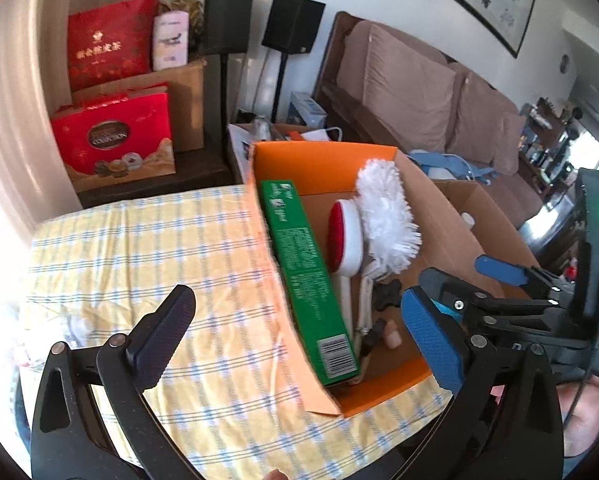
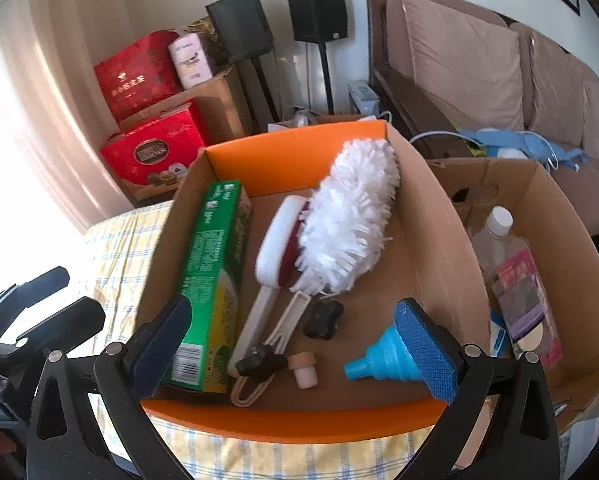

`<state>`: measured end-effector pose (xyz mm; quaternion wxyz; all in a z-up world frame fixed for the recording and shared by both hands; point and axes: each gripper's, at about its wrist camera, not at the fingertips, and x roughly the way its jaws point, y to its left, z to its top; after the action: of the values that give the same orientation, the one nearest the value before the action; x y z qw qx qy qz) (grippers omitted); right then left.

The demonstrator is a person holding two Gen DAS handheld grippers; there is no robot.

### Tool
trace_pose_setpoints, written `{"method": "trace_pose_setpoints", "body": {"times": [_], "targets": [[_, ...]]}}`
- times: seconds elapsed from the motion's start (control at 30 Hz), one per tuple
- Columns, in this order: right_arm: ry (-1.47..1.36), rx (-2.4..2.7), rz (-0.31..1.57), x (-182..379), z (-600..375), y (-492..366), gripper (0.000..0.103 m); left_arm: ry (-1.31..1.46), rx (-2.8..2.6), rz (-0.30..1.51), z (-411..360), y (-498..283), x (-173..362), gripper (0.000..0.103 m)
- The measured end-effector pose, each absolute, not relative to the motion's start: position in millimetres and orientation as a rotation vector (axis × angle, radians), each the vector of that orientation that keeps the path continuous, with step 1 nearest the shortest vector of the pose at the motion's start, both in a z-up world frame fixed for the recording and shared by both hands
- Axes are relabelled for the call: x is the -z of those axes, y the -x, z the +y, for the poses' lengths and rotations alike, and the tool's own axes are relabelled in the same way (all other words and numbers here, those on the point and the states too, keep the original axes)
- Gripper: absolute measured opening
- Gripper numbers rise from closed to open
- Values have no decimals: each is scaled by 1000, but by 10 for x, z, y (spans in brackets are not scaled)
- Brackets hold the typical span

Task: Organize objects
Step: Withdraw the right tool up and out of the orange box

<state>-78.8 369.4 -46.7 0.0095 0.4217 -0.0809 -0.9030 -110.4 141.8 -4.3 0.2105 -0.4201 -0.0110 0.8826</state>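
Observation:
An orange-rimmed cardboard box (image 2: 295, 420) (image 1: 299, 152) stands on a yellow checked cloth (image 1: 139, 248). Inside lie a green carton (image 2: 211, 280) (image 1: 307, 280) along its left wall, a red-and-white brush (image 2: 277, 240), a white fluffy duster (image 2: 351, 216) (image 1: 387, 216), a black knob (image 2: 323, 318), a small stopper (image 2: 304, 368) and a blue funnel (image 2: 379, 354). My right gripper (image 2: 293, 312) (image 1: 467, 276) hangs open above the box's near end, holding nothing. My left gripper (image 1: 299, 298) (image 2: 69, 294) is open too, astride the box's left wall, with nothing gripped.
A second cardboard box (image 2: 559, 240) on the right holds a clear bottle (image 2: 503, 248). Red gift boxes (image 1: 115, 136) and two black speakers (image 1: 227, 20) stand at the back. A brown sofa (image 1: 419, 92) runs along the right wall.

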Motion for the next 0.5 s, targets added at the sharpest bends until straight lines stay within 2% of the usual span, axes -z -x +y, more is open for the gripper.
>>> {"method": "trace_pose_setpoints", "body": {"times": [0.5], "targets": [[-1226, 2756, -128, 326, 2985, 809, 103, 1189, -2547, -33, 721, 1062, 39, 103]]}}
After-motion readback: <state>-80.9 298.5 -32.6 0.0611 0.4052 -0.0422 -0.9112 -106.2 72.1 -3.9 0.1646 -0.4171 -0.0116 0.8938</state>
